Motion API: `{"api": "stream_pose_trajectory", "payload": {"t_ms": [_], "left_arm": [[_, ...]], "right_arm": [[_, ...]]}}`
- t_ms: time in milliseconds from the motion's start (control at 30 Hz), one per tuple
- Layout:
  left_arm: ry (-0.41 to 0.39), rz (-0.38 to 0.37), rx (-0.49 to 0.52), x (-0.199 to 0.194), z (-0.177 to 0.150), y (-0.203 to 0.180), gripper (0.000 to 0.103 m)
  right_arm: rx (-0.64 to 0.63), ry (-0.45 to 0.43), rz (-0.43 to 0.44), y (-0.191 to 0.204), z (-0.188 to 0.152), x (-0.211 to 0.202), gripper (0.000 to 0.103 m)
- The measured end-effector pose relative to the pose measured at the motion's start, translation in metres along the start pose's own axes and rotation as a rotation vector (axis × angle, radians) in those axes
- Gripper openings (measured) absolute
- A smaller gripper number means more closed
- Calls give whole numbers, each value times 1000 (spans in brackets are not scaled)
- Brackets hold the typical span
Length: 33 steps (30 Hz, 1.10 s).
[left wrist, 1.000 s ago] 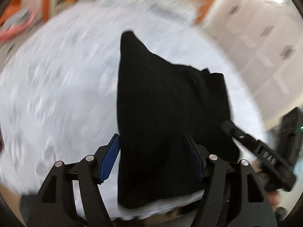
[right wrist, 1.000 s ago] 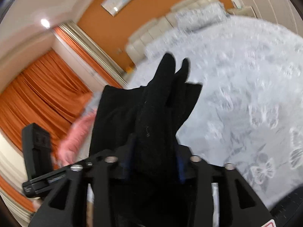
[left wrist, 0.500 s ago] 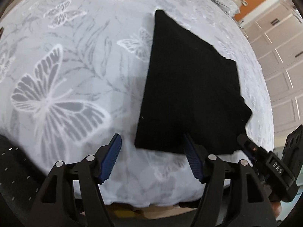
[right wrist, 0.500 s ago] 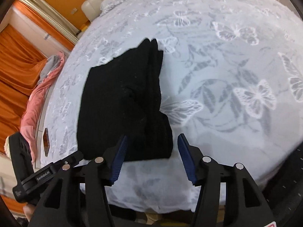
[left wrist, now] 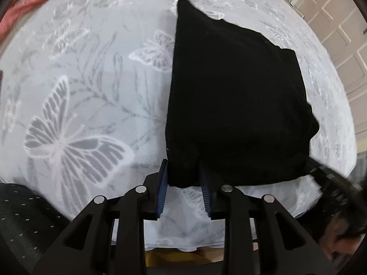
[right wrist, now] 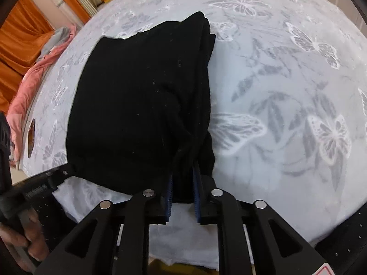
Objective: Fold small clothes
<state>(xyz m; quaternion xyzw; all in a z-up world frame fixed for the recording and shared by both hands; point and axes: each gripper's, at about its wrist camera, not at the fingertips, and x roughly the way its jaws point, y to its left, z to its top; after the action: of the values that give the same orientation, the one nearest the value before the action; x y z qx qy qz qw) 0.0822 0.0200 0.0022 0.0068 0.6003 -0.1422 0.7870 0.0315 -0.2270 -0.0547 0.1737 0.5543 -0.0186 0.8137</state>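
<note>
A black garment (left wrist: 236,105) lies folded on a bed covered with a white bedspread (left wrist: 91,91) that has a grey butterfly and leaf pattern. The garment sits near the front edge of the bed, and its near hem is at the two grippers.

The left gripper (left wrist: 183,178) points steeply down at the near left corner of the garment. Its jaws have just been closing, and the black cloth is now between the blue pads (left wrist: 161,190); the pads press on the corner from both sides, so it grips the cloth.

The right gripper (right wrist: 182,183) points down at the near right corner, where the fabric is bunched into thick folds. Its jaws have also just been closing, and a narrow bundle of the black cloth is pinched between its blue pads (right wrist: 196,194).

In the right wrist view, the left gripper comes in from the lower left, and a hand (right wrist: 20,240) holds its handle. A pink cloth (right wrist: 25,87) lies at the far left side of the bed, well apart from the garment, in front of orange curtains (right wrist: 20,32)
</note>
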Motion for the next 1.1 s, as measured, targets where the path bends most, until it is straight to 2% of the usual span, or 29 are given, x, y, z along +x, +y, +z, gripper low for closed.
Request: {"api": "stream_pose_trajectory", "payload": {"t_ms": [67,133,200,267,400,500,667,833,900,1100], "left_arm": [[-27,27,13,-9,-6,-5,27],[-52,50,19,-16,-11,-10,33],[-91,63,33,-24,-19,-18,39],[-119,87,47,-28,-27,-26,50],[-157,150,82,-28,-39,-43,60],[-182,183,106,-27,-50,-49,61],[-201,216,96,-21,-63,-46,61],[-215,204,44,-18,-63,-36,61],[-232,216,28,-19,-62,-34,67],[-241,233,30,-15,-64,-33,67]], "right_arm": [[4,-45,-26,3,0,-19,20],[-3,-103,-73,2,-8,-36,28],[15,-168,-120,1,-17,-53,48],[35,-234,-156,-3,-28,-68,56],[33,-301,-227,-7,-48,-73,69],[1,-295,-269,-5,-58,-67,71],[28,-292,-264,-4,-70,-64,73],[12,-288,-278,5,-77,-54,73],[-11,-284,-281,9,-78,-50,73],[-89,-300,-279,27,-83,-42,73]]}}
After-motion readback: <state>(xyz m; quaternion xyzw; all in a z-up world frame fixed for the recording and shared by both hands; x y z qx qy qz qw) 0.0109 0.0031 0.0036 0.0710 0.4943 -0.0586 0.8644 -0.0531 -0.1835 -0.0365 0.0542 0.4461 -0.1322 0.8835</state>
